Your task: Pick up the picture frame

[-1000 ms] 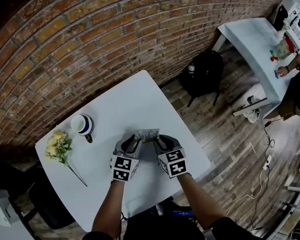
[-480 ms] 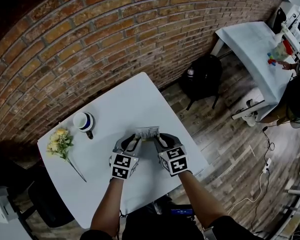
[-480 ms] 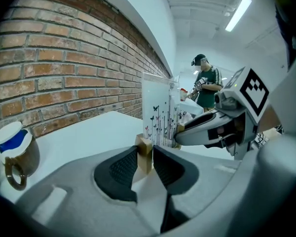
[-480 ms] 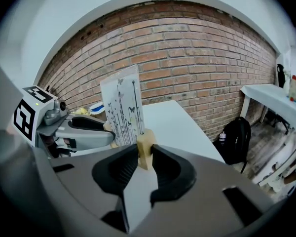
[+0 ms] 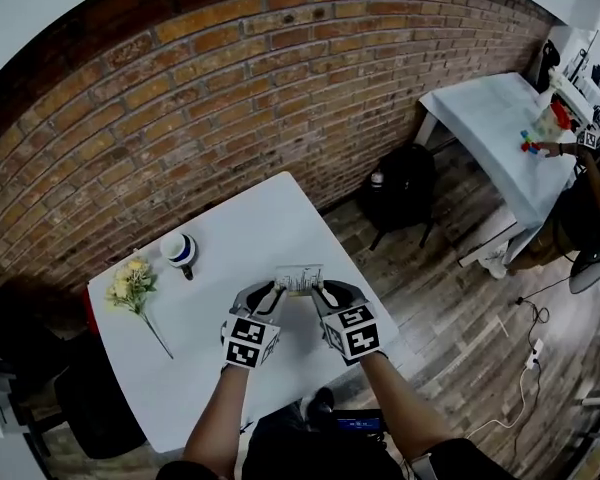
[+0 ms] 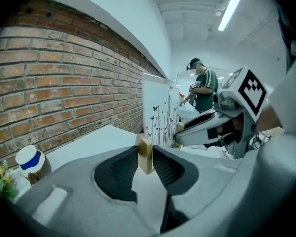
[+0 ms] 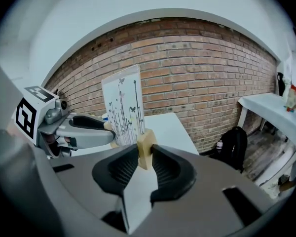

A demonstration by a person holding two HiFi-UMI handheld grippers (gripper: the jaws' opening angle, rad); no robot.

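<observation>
brickwork [image 5: 180, 98] filled the top of the head view, a long reddish wall curving behind everything. below it ran a wooden plank floor [image 5: 460, 298]. a white square table [image 5: 250, 218] stood against the wall. a second white table [image 5: 490, 118] stood off to the right with small colourful things on it. a person [image 6: 203, 90] stood by that far table (seen past the frame in the left gripper view). a black backpack [image 5: 405, 183] sat on the floor between the two tables.

on the near table, a bunch of pale yellow flowers [image 5: 132, 283] lay by the left edge. a white cup with a blue band [image 5: 180, 250] stood just beside them, toward the wall.

the picture frame [image 5: 300, 279] was upright above the near half of the table, well apart from the cup and flowers. its white panel, printed with thin stems and butterflies, rose above a pale wooden base. the left gripper [image 5: 272, 290] took its left end and the right gripper [image 5: 322, 290] its right end.

both pairs of jaws had just been closing. the left pair was clenched on the wooden block [image 6: 146, 154] at its end, pads pressed to both faces. the right pair gripped the matching block [image 7: 145, 149] the same way.
</observation>
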